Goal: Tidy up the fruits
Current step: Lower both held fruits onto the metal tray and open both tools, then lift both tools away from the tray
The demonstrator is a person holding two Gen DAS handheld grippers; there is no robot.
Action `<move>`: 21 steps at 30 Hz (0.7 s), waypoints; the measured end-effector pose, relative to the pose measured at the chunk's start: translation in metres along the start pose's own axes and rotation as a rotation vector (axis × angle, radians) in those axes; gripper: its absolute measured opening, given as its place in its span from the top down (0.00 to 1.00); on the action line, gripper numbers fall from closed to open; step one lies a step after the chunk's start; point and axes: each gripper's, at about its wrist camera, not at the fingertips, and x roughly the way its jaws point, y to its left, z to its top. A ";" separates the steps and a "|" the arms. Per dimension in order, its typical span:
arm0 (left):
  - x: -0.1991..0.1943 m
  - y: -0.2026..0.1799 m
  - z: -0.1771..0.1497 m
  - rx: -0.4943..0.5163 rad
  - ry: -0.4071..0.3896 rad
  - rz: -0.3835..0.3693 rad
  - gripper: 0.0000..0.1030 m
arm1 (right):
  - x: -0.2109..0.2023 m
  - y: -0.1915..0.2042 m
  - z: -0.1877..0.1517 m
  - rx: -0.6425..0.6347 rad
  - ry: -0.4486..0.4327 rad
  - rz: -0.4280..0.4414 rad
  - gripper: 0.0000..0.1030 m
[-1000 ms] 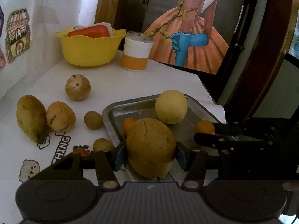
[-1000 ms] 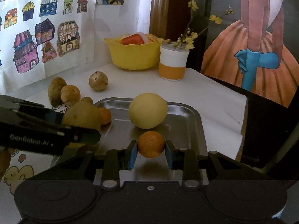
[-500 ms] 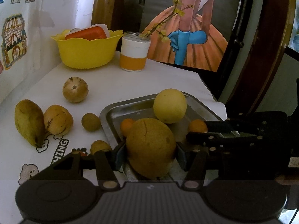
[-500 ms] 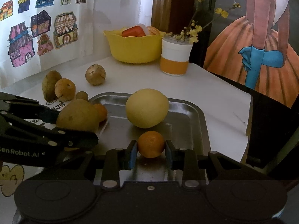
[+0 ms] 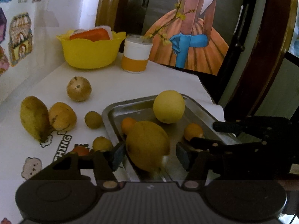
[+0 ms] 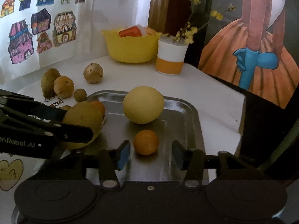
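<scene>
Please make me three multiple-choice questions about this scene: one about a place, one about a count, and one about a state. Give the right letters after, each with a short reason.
1. Where does the white and orange cup stand?
A) beside the yellow bowl, on the table
B) on a chair
C) on the floor

2. How many small orange fruits lie on the metal tray?
A) one
B) four
C) two

3. In what state is the right gripper?
A) shut on a fruit
B) open, with a small orange fruit lying free between its fingers
C) shut on nothing

Answers:
1 A: the cup stands right next to the bowl at the back of the table.
2 C: the left wrist view shows one behind the large brownish fruit and one near the right edge.
3 B: a gap shows on each side of the fruit.
</scene>
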 end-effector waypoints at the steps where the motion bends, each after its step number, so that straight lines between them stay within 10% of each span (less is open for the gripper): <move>1: -0.004 -0.001 0.000 0.006 -0.011 0.002 0.33 | -0.006 0.000 0.000 0.003 -0.008 -0.006 0.40; 11: -0.063 -0.004 -0.006 -0.016 -0.107 0.015 0.02 | -0.075 0.006 -0.008 0.016 -0.080 -0.044 0.09; 21: -0.132 -0.001 -0.035 -0.007 -0.163 0.043 0.01 | -0.153 0.035 -0.028 0.041 -0.132 -0.059 0.01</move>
